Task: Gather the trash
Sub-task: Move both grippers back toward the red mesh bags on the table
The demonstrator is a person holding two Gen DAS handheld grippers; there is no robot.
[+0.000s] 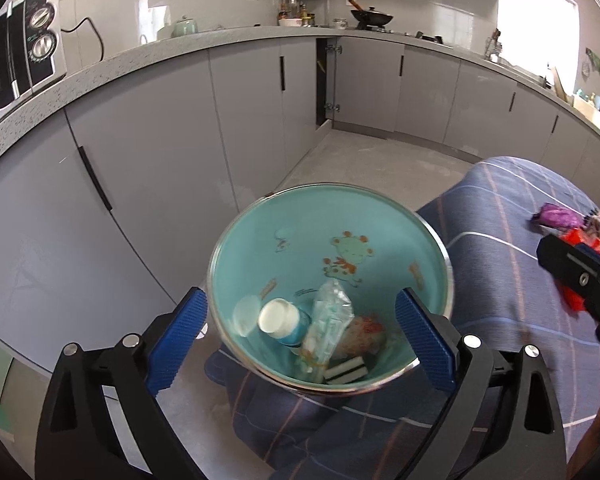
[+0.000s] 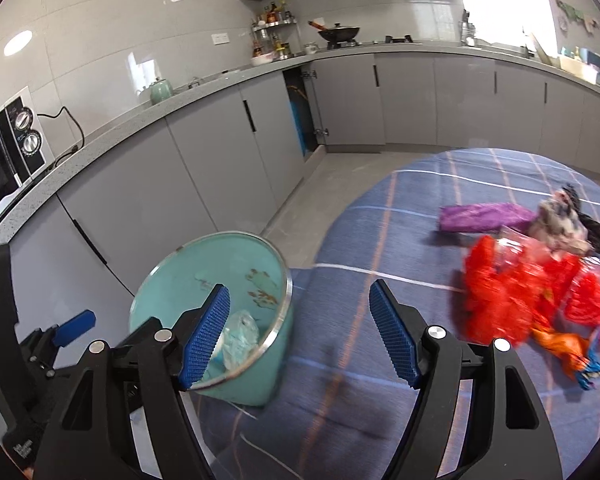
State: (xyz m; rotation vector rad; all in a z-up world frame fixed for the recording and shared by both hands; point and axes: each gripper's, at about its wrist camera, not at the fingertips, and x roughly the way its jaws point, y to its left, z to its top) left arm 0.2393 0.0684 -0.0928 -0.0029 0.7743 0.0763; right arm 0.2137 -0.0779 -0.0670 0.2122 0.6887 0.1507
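Note:
A teal trash bin (image 1: 380,216) with a giraffe print and a metal rim stands beside the table; it also shows in the right wrist view (image 2: 168,280). Inside lie a white bottle (image 1: 280,320), a clear wrapper (image 1: 328,320) and a black-and-white piece (image 1: 346,370). My left gripper (image 1: 300,344) is open, its blue fingers either side of the bin's near rim. My right gripper (image 2: 300,332) is open and empty above the table edge. On the blue checked tablecloth (image 2: 380,240) lie a red crinkled bag (image 2: 512,292), a purple wrapper (image 2: 480,218), a grey crumpled wrapper (image 2: 560,220) and an orange wrapper (image 2: 568,350).
Grey kitchen cabinets (image 1: 140,160) run along the left and the back, with one corner door (image 1: 324,80) ajar. A microwave (image 1: 16,52) sits on the counter (image 1: 112,60) at left. A wok (image 1: 370,18) stands on the stove. Grey floor (image 1: 360,164) lies between table and cabinets.

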